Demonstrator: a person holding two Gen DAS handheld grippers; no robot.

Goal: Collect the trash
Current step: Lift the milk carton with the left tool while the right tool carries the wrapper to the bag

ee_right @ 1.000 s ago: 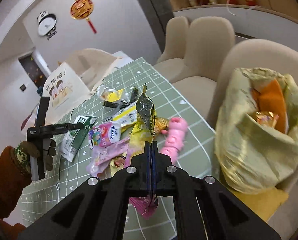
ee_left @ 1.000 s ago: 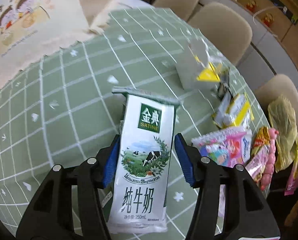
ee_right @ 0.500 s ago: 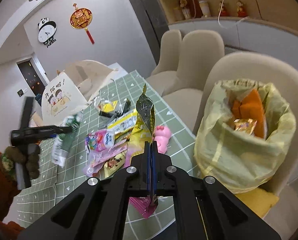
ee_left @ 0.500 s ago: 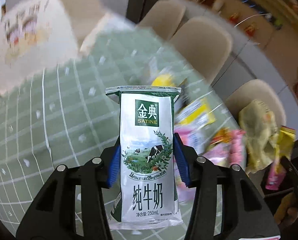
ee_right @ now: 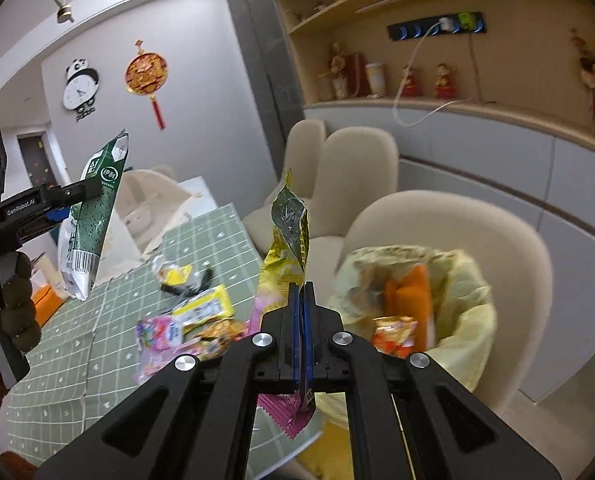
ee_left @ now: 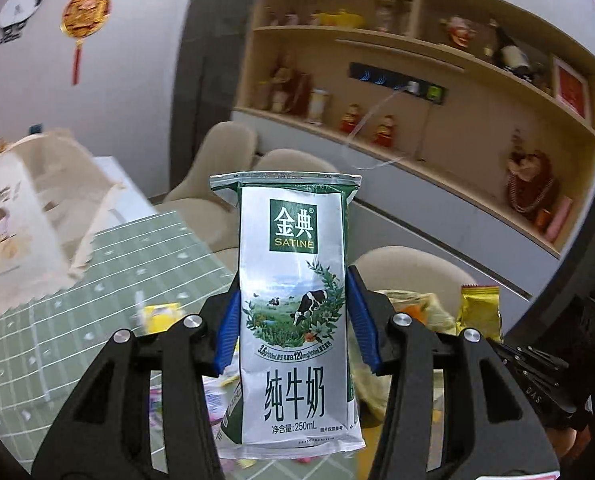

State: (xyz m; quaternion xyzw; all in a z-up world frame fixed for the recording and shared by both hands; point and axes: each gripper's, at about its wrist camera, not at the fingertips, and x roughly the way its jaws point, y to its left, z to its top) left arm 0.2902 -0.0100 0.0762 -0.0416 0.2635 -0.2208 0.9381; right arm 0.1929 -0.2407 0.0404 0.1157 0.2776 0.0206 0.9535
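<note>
My left gripper (ee_left: 293, 320) is shut on a silver and green milk pouch (ee_left: 293, 304), its blue pads (ee_left: 227, 328) pressing both sides; the pouch hangs upright in the air above the table. The right wrist view shows the same pouch (ee_right: 93, 216) at the left, held by that gripper (ee_right: 63, 196). My right gripper (ee_right: 302, 292) is shut on a yellow snack wrapper (ee_right: 289, 232) with a pink lower end. Just right of it, an open yellow trash bag (ee_right: 457, 280) sits on a beige chair (ee_right: 517, 240), with orange packets inside.
The green checked tablecloth (ee_right: 77, 340) carries several loose wrappers, among them a pink one (ee_right: 159, 332) and a yellow one (ee_right: 205, 308). A printed tote bag (ee_left: 13, 232) stands at the far left. More beige chairs (ee_right: 357, 168) line the table; shelves with figurines (ee_left: 377, 128) lie behind.
The left gripper closed on the milk pouch, lifted it off the table and tilted up toward the shelves. The right gripper rose with the yellow wrapper.
</note>
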